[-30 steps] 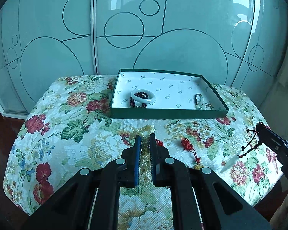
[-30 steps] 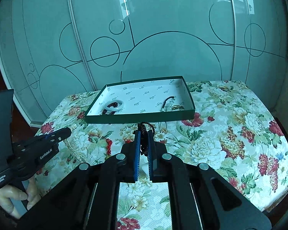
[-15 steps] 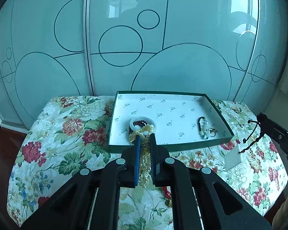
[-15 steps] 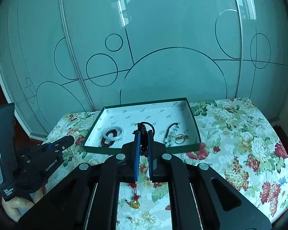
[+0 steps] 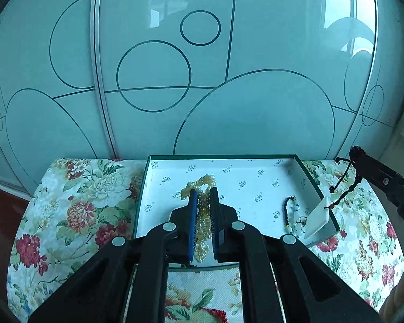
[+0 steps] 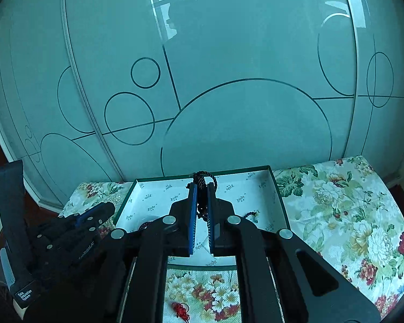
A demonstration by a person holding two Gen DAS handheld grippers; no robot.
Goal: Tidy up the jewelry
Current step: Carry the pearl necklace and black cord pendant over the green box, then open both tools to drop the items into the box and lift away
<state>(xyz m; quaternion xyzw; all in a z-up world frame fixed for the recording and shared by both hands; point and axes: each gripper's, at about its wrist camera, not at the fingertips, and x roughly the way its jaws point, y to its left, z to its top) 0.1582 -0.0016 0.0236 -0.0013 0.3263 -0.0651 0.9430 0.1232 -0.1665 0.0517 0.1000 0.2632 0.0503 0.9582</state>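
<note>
My left gripper (image 5: pixel 202 192) is shut on a string of pale yellow beads (image 5: pixel 199 181), which hangs over the left half of the green-rimmed, white-lined box (image 5: pixel 223 157). At the right edge of the left wrist view, my right gripper (image 5: pixel 354 152) is shut on a dark cord (image 5: pixel 344 185) whose flat white pendant (image 5: pixel 317 219) dangles over the box's right wall. In the right wrist view, the cord loop (image 6: pixel 203 175) sticks up between the shut right gripper (image 6: pixel 200 185) over the box (image 6: pixel 278 199). The left gripper (image 6: pixel 105 208) shows at the left.
A dark bead bracelet (image 5: pixel 289 212) lies in the right part of the box. A red knotted ornament (image 6: pixel 180 309) lies on the floral tablecloth (image 6: pixel 336 215) in front of the box. Frosted glass sliding doors (image 5: pixel 202 80) stand close behind the table.
Both grippers moved forward from above the cloth to over the box, each carrying its piece. The white bangle seen earlier in the box is now hidden behind my left gripper.
</note>
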